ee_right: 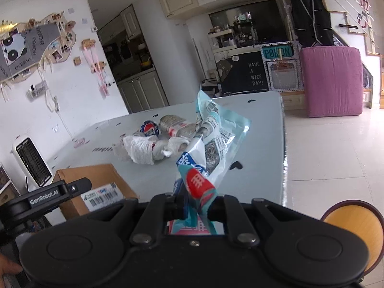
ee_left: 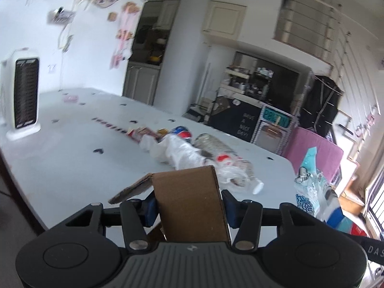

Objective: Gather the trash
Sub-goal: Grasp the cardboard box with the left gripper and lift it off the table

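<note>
My left gripper (ee_left: 189,206) is shut on a brown cardboard box (ee_left: 189,192), one pad pressing on each side of it. The right wrist view shows the same box (ee_right: 96,182) with a white label, held at the table's near left. My right gripper (ee_right: 195,204) is shut on a crumpled teal plastic wrapper (ee_right: 216,144), which stands up above the table (ee_right: 259,139). That wrapper (ee_left: 309,180) also hangs at the right of the left wrist view. Mid-table lies a pile: a Pepsi can (ee_left: 182,132), a crushed clear bottle (ee_left: 216,148) and a white plastic bag (ee_left: 177,153).
A white heater (ee_left: 22,93) stands at the table's far left. A red and yellow snack pack (ee_left: 141,133) lies behind the pile. Beyond the table's right edge are tiled floor, a pink mattress (ee_right: 331,81) and an orange stool (ee_right: 355,228). A hand (ee_right: 7,271) shows at bottom left.
</note>
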